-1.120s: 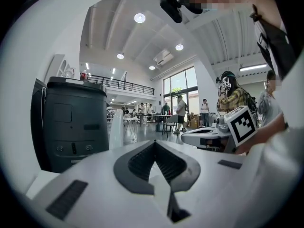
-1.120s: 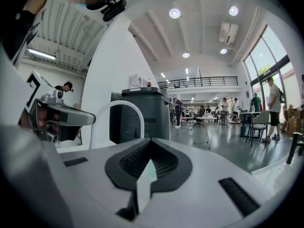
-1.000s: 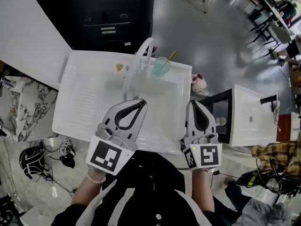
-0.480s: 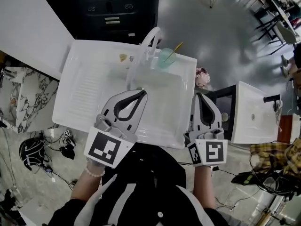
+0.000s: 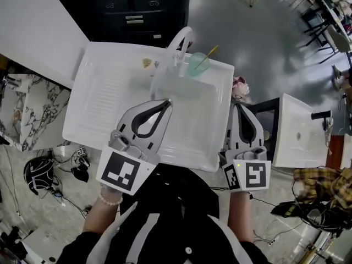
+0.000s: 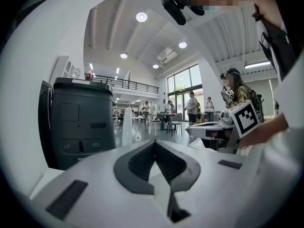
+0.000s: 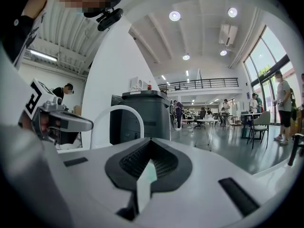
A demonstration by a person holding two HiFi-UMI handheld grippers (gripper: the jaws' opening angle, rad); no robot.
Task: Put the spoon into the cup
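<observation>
**Spoon Is Sitting in the Cup While Both Grippers Are Hanging Shut at the Sink**

The person is holding both tools at the near side of the white sink [image 5: 104,100]. The left gripper [image 5: 165,102] is reaching out over the sink's basin. Its jaws are pressed together at the tips and are pinching nothing. The left gripper view is showing the same: the two dark pads are meeting at a point, with no object between them.

The right gripper [image 5: 238,106] is hanging at the sink's right edge, close to its front corner. Its jaws are also pressed together and holding nothing. In the right gripper view its pads are meeting in front of the white arch of the faucet [image 7: 116,112].

The pale green cup [image 5: 196,65] is standing on the sink's back rim, just beside the faucet and on its right. The yellow spoon [image 5: 209,54] is resting inside the cup, its handle leaning up and out, away from the sink's basin. Cup and spoon are both sitting well apart from the two grippers, across the basin from them.

A small yellowish object [image 5: 146,63] is lying on the sink's back ledge, left of the faucet. A dark cabinet [image 5: 137,7] is standing behind the sink's back edge, and something pink [image 5: 240,87] is lying just off the sink's right side.
</observation>
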